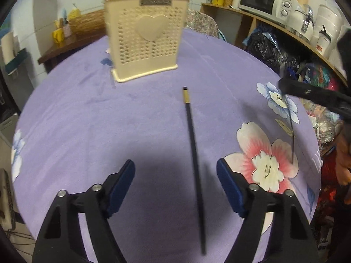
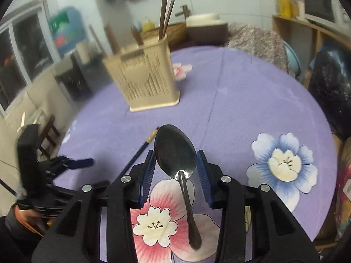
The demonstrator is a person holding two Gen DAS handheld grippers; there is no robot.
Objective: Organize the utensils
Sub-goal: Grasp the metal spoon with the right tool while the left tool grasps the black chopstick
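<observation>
Table [image 1: 87,118]: round, under a purple flowered cloth [image 2: 252,100].
Holder [image 1: 145,37]: upright on the cloth, far ahead of both grippers.
Chopstick [image 1: 195,157]: flat on the cloth, between the left gripper's fingers.

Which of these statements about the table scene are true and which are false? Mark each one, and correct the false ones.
1. The left gripper is open over a black chopstick. True.
2. The right gripper has a fork between its fingers. False: it is a metal spoon, and whether the pads actually touch it cannot be told.
3. The cream utensil holder lies on its side. False: it stands upright on the purple tablecloth.
4. The holder already has brown chopsticks sticking out of it. True.
</observation>
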